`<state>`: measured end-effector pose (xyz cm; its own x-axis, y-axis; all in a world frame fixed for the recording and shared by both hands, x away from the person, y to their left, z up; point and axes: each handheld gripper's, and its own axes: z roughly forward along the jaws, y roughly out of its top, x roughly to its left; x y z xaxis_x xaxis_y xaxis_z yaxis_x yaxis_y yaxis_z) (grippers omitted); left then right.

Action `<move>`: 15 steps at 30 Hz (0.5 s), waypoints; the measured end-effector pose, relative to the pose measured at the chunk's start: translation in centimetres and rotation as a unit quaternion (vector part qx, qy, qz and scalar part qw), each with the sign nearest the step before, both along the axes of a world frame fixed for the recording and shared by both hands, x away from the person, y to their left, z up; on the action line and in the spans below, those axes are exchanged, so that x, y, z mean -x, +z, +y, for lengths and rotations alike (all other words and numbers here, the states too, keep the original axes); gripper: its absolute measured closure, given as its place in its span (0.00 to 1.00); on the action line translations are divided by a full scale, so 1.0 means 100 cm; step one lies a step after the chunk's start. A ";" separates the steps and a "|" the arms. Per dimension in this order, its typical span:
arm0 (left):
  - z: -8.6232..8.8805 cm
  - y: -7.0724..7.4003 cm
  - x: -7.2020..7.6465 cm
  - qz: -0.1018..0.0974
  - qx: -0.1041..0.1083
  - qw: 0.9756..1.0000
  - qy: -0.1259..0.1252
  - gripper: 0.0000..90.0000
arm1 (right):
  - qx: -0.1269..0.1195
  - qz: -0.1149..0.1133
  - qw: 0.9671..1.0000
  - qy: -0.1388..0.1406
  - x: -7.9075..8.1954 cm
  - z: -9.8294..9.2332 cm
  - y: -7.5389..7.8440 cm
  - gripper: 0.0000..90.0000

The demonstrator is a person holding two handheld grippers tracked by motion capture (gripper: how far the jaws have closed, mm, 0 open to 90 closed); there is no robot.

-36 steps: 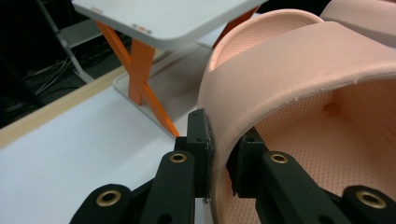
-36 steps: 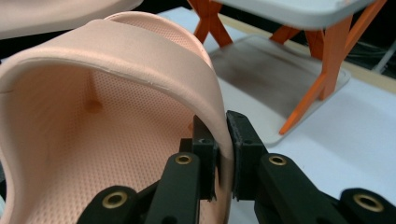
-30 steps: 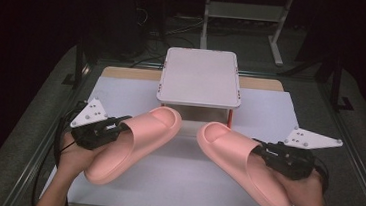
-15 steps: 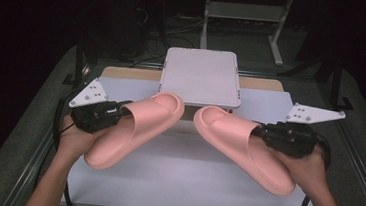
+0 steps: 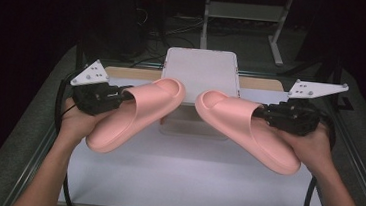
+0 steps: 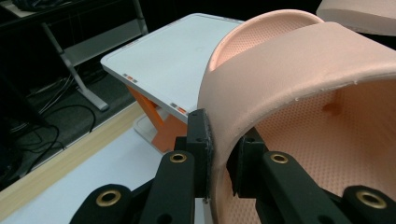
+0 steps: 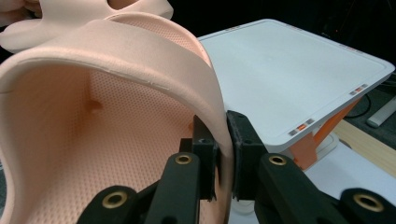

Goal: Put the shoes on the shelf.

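Observation:
Two pink slide sandals hang in the air above the table. My left gripper (image 5: 121, 96) is shut on the strap edge of the left sandal (image 5: 137, 111), toe toward the middle. In the left gripper view the gripper (image 6: 219, 156) pinches that strap's edge (image 6: 280, 65) between its two black pads. My right gripper (image 5: 262, 115) is shut on the strap of the right sandal (image 5: 246, 126). The right gripper view shows the gripper (image 7: 222, 156) clamping the thin strap wall (image 7: 140, 51). Both toes point inward near the white raised platform (image 5: 201, 69).
The white platform (image 6: 173, 56) stands on orange legs (image 7: 313, 144) at the back middle of the white tabletop (image 5: 189, 184). A wooden strip (image 5: 133, 73) runs along the table's far edge. Dark floor, cables and a metal stand (image 5: 241, 13) lie beyond.
Both hands have lifted the sandals off the table and carried them up and toward the platform. The toes now hover near the platform's front edge.

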<state>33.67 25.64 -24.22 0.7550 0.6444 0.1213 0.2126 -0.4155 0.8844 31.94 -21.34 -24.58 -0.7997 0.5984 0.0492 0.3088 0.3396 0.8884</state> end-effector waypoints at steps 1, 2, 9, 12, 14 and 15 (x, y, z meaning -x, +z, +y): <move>0.000 0.000 0.000 0.000 0.000 1.000 0.000 0.89 | 0.001 -0.001 1.000 -0.001 -0.003 0.000 0.001 0.91; 0.000 0.001 -0.003 0.001 0.000 1.000 0.000 0.89 | 0.002 0.000 1.000 -0.001 -0.005 0.000 0.003 0.91; -0.004 0.006 -0.028 0.011 -0.022 1.000 0.005 0.89 | 0.005 0.006 1.000 -0.002 -0.023 0.000 0.006 0.91; -0.005 0.007 -0.035 0.013 -0.025 1.000 0.005 0.89 | 0.008 0.008 1.000 -0.003 -0.028 0.000 0.007 0.91; -0.006 0.007 -0.040 0.017 -0.024 1.000 0.006 0.89 | 0.010 0.011 1.000 -0.002 -0.034 0.002 0.007 0.91; -0.007 0.008 -0.043 0.017 -0.024 1.000 0.005 0.89 | 0.012 0.012 1.000 -0.001 -0.038 0.003 0.008 0.91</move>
